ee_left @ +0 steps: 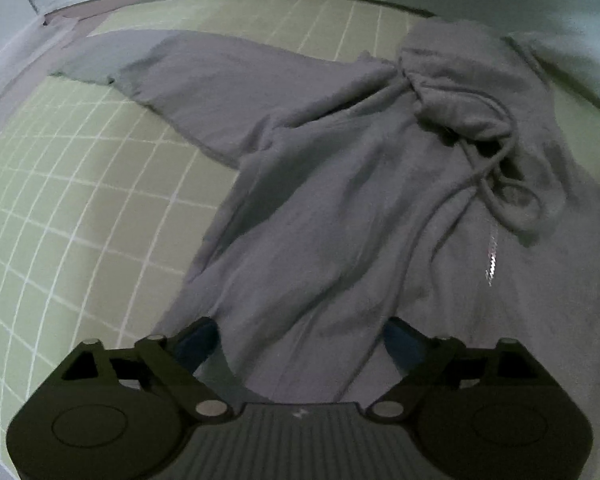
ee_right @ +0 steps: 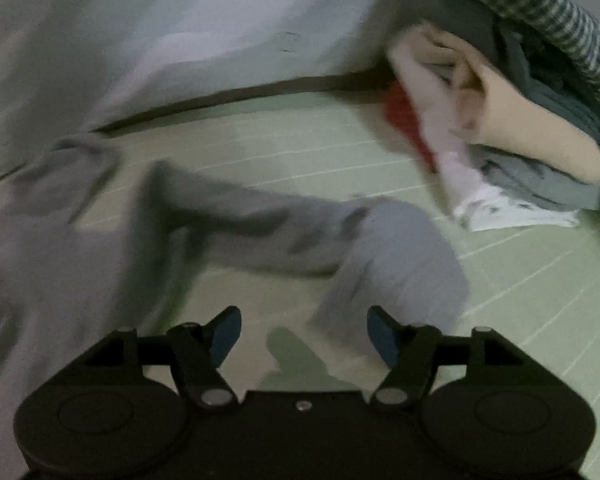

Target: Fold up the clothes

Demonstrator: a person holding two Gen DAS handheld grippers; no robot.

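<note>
**Two claws released over a grey hoodie**

Left wrist view: a green mat (ee_left: 60, 200) with white grid lines fills the left side. One hoodie (ee_left: 340, 200) sleeve (ee_left: 172, 76) stretches toward the upper left of the frame, its body runs down the centre, and the hood (ee_left: 460, 80) with drawstrings (ee_left: 496, 176) sits at upper right. At bottom centre the left claw (ee_left: 302, 340) stands wide open, hoodie fabric below and between its blue pads (ee_left: 198, 340), which do not press on it.

Right wrist view, blurred: the hoodie body lies at the left edge, and the other sleeve (ee_right: 260, 228) crosses the middle, ending at its cuff (ee_right: 404, 256) right of centre. The right claw (ee_right: 304, 334) at bottom centre is released, holding nothing. A pile (ee_right: 520, 132) of clothes sits at upper right on the mat.
</note>
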